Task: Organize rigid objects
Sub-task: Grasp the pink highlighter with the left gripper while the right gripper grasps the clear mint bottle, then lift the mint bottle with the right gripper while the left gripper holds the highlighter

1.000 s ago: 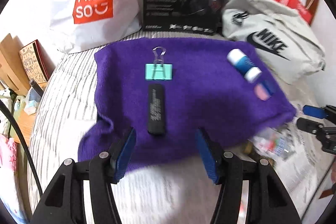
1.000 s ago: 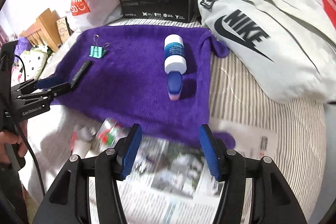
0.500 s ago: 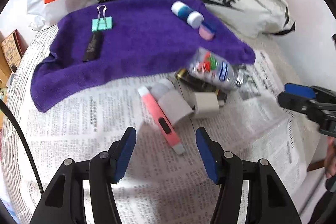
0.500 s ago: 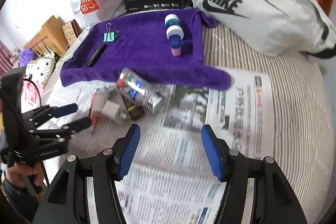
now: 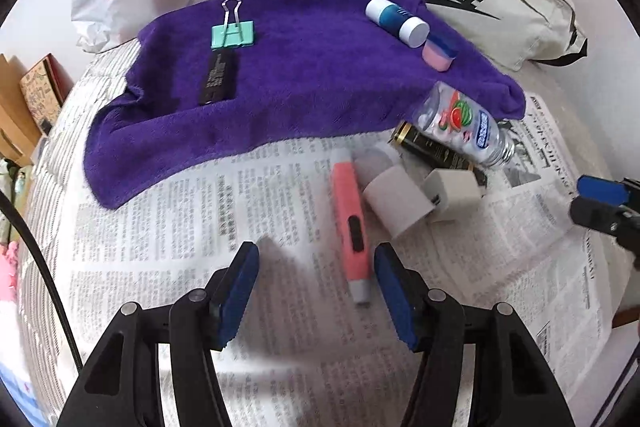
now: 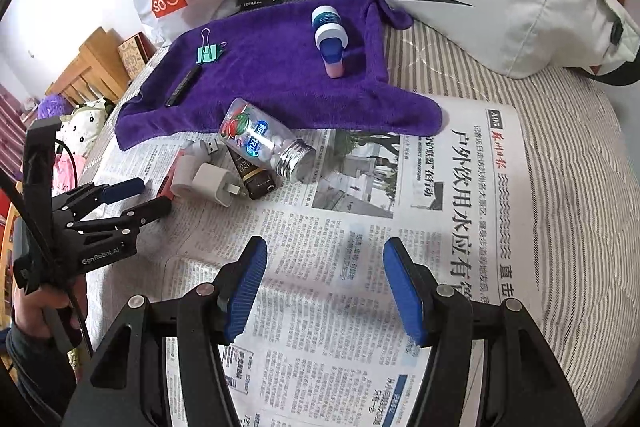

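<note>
Left gripper (image 5: 316,291) tilted steeply down over newspaper (image 5: 168,227), jaws apart, holding nothing. Pink marker (image 5: 352,223) lying just ahead, its grey tip near the right pad. Right gripper (image 6: 324,291) angled down likewise, jaws apart and empty above print. Beyond, heaped on the paper: white charger (image 6: 214,185), dark tube (image 6: 254,177), clear bottle (image 6: 260,143) on its side. Farther back on purple towel (image 5: 304,75): green clip (image 5: 232,33), black stick (image 5: 218,77), blue-white bottle (image 5: 396,21).

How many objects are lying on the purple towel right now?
4. A mint green binder clip and a black stick beneath it on the left; a blue-and-white tube and a pink-and-blue eraser on the right. None appear hidden.
</note>
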A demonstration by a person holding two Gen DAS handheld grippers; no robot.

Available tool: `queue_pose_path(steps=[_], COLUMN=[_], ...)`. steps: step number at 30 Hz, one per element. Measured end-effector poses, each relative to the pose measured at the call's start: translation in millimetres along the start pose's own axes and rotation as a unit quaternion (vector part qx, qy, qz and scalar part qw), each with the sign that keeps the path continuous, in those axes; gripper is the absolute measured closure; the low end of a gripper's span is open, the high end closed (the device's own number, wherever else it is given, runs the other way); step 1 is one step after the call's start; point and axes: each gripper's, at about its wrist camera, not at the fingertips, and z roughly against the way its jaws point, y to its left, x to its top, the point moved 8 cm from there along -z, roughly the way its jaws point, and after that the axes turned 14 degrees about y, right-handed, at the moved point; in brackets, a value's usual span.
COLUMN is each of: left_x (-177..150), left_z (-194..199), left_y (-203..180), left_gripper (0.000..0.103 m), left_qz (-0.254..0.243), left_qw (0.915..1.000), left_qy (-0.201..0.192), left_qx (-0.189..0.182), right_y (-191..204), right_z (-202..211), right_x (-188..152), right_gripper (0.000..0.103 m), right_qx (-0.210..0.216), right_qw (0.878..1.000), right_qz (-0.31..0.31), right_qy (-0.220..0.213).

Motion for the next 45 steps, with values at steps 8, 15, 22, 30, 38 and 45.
queue_pose_path(steps=[8, 15, 22, 30, 38, 45], left_x=[16, 10, 10, 12, 12, 10], left_z=[-7, -4, -4, -4, -4, -4], left_y=[-10, -1, -1, 5, 4, 3], left_gripper=[0.066, 0.091, 0.091, 0.091, 0.091, 0.091], left_qz=[-0.028, -0.019, -0.024, -0.004, -0.001, -0.003], left_qw=[0.9991, 0.9997, 0.9996, 0.9991, 0.9988, 0.9991], left_qy=[-0.007, -0.013, -0.01, -0.01, -0.012, -0.013], left_qx=[0.031, 0.011, -0.001, -0.041, -0.048, -0.041], right_y=[9, 25, 45, 64, 45, -10], right_z=[-1, -11, -35, -61, -45, -30], right_x=[23, 51, 74, 81, 67, 34], right_gripper=[0.043, 0.043, 0.043, 0.044, 0.055, 0.056], right_qx=[-0.026, -0.027, -0.034, -0.047, -0.009, -0.033], right_qw=[0.999, 0.997, 0.992, 0.983, 0.993, 0.999], right_qz=[0.032, 0.069, 0.125, 0.177, 0.116, 0.013], right_qy=[-0.004, -0.01, 0.011, 0.027, 0.029, 0.034])
